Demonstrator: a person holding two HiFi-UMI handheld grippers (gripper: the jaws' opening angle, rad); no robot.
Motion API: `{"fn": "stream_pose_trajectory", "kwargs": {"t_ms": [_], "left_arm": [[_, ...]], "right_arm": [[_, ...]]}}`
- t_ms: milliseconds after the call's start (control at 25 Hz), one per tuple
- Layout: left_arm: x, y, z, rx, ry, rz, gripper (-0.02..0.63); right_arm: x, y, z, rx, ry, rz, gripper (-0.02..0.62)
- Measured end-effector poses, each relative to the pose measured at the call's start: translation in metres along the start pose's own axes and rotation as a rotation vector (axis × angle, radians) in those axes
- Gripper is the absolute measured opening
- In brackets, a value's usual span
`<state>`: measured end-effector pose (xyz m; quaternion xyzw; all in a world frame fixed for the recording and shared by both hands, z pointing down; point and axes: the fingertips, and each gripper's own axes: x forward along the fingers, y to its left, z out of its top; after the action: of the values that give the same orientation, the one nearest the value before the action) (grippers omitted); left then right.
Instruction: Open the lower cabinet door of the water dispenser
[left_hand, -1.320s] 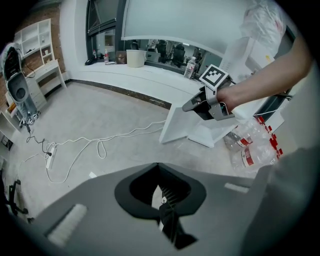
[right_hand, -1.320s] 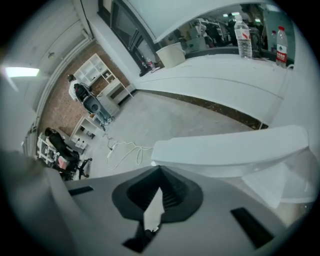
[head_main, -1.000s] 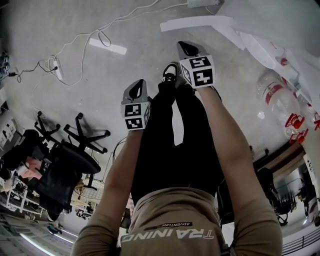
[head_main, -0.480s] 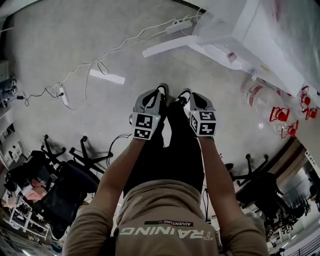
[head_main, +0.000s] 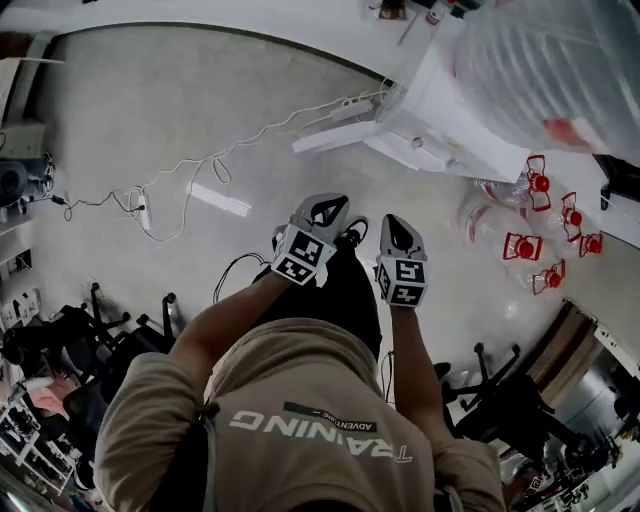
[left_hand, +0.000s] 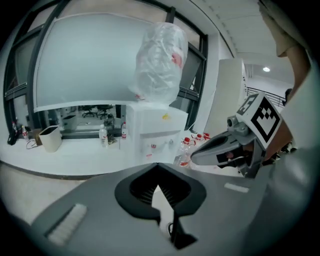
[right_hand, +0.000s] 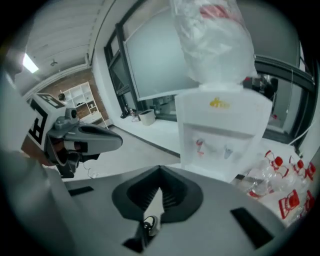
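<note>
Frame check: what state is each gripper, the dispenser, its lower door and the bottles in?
left gripper: jaws shut, empty.
right gripper: jaws shut, empty.
water dispenser: upright, neither gripper touching.
top bottle: seated on it, wrapped in plastic.
lower cabinet door: hidden, cannot tell.
spare bottles: lying on floor beside it.

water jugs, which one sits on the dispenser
The plastic-wrapped jug on top of the white water dispenser; the other jugs are on the floor beside it, with red handles.
</note>
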<state>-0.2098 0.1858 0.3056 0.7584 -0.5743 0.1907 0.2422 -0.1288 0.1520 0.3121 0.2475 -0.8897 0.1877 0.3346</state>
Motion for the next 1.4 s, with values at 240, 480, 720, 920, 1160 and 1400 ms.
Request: {"fn": "stream_pose_trajectory", "kwargs": {"t_ms": [240, 480, 720, 920, 1160, 1400], "left_arm": [[-0.043, -0.015, 0.083, 0.104, -0.089, -0.058, 0.001], [-0.044, -0.032, 0.154, 0.123, -0.156, -0.090, 0.000], [-0.066, -0.046, 0.233, 0.222, -0.256, -0.087, 0.002], [-0.104, -0.053, 0.310, 0.307, -0.397, -0.044, 0.002], [-0.132, -0.050, 0.338, 0.268, -0.469, -0.012, 0.000], [-0.150, -0.044, 0.364, 0.279, -0.522, 0.038, 0.001]], "right_arm": [[-0.063, 0.005, 0.079, -0.044, -0.184, -0.041, 0.008], [-0.128, -0.014, 0.131, -0.031, -0.314, -0.112, 0.008], [-0.189, -0.016, 0.185, -0.088, -0.453, -0.167, 0.008], [-0.232, -0.014, 0.239, -0.113, -0.581, -0.131, 0.008], [-0.263, -0.005, 0.282, -0.210, -0.634, -0.129, 0.008], [-0.277, -0.006, 0.296, -0.271, -0.651, -0.181, 0.008]]}}
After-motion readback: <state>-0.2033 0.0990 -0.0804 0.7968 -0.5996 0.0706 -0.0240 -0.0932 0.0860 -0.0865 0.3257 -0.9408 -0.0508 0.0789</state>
